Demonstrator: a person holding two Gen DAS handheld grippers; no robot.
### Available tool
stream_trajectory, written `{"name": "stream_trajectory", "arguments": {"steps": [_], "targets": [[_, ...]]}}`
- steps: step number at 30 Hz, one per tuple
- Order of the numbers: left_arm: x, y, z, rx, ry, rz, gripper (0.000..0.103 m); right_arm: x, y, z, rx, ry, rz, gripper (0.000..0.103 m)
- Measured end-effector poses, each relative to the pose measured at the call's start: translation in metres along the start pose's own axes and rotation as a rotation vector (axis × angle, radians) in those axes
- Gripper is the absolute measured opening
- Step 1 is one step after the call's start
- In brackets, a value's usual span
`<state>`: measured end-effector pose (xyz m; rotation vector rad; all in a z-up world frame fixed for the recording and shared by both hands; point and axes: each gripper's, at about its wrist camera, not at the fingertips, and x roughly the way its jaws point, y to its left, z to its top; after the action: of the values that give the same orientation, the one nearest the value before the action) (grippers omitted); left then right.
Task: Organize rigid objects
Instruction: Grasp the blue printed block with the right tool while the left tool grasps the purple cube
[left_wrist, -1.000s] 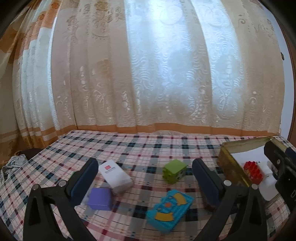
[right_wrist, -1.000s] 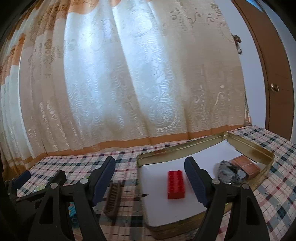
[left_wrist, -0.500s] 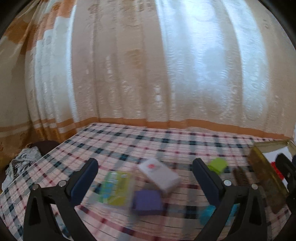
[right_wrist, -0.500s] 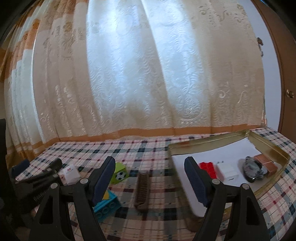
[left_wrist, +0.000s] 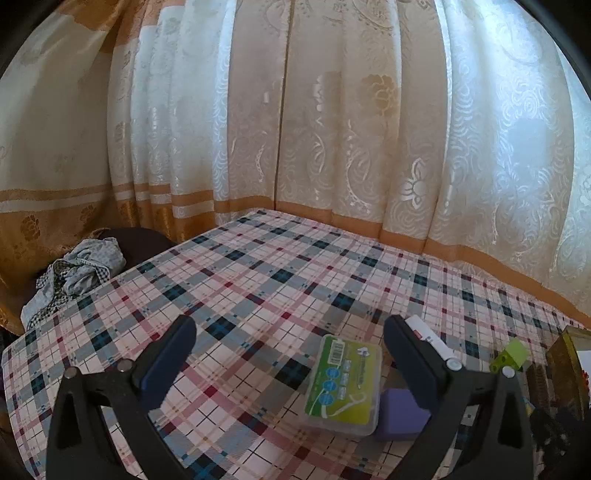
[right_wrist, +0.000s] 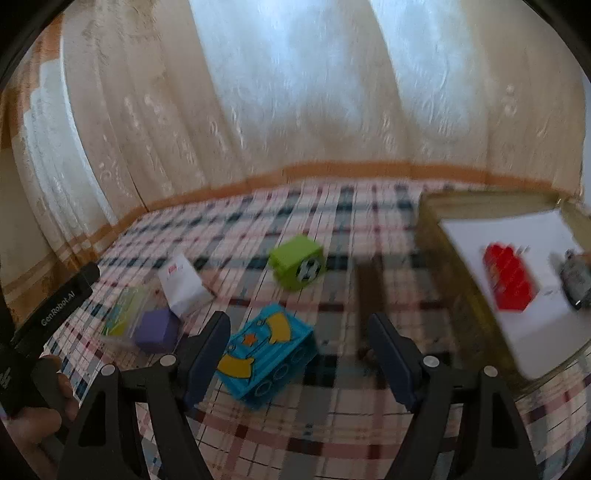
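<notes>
Both tools are seen with the jaws standing wide apart and with nothing held between them. The left gripper (left_wrist: 290, 363) is aimed down at the checked tablecloth (left_wrist: 258, 280), and the clear green-labelled case (left_wrist: 343, 384) lies flat just inside its right finger, so this case is judged to be the thing that is wanted next on that side. The purple block (left_wrist: 400, 415) is touching the case at its right edge and is partly hidden behind the finger, and the white box (left_wrist: 430, 338) lies just behind the same finger; because these three are crowded together, a closing of the jaws on the case alone could push the neighbours. The right gripper (right_wrist: 299, 354) is pointed at the blue toy block (right_wrist: 267, 354), which lies close to its left finger and is not yet touched by either pad; this view is blurred, so fine contact cannot be told with certainty. The green cube (right_wrist: 297, 266) stands apart, further back on the cloth. The gold tin tray (right_wrist: 476, 288) is placed at the right of the table, and the red brick (right_wrist: 508, 275) and a small grey thing, too blurred to be named, are already lying on its white lining; it is therefore judged that the tray is the place of collection and that most of the objects are still to be carried there. At the lower left of the right view a hand (right_wrist: 35, 413) is seen holding the other tool.
</notes>
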<state>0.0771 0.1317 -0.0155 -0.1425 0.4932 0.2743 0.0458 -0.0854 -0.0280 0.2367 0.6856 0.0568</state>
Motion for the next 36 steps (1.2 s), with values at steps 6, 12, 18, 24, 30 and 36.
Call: {"name": "stream_trajectory", "arguments": {"steps": [6,12,18,24,30,36], "targets": [[-0.001,-0.012,-0.002,0.068,0.018,-0.026,0.103,0.016,0.021,-0.003,-0.062,0.08,0.004,0.079],[0.0,-0.015,-0.004,0.08,0.051,-0.051,0.103,0.04,0.038,-0.007,-0.141,0.199,-0.016,0.079],[0.002,-0.016,-0.007,0.085,0.08,-0.116,0.103,0.036,0.038,-0.009,-0.194,0.198,0.052,0.057],[0.0,-0.031,-0.011,0.149,0.111,-0.228,0.091,0.03,0.023,-0.007,-0.273,0.196,0.118,0.052],[-0.004,-0.048,-0.018,0.218,0.155,-0.352,0.09,0.018,-0.005,-0.006,-0.298,0.19,0.168,0.052],[0.005,-0.056,-0.024,0.214,0.247,-0.393,0.083,0.021,-0.012,-0.005,-0.277,0.206,0.167,0.052]]}}
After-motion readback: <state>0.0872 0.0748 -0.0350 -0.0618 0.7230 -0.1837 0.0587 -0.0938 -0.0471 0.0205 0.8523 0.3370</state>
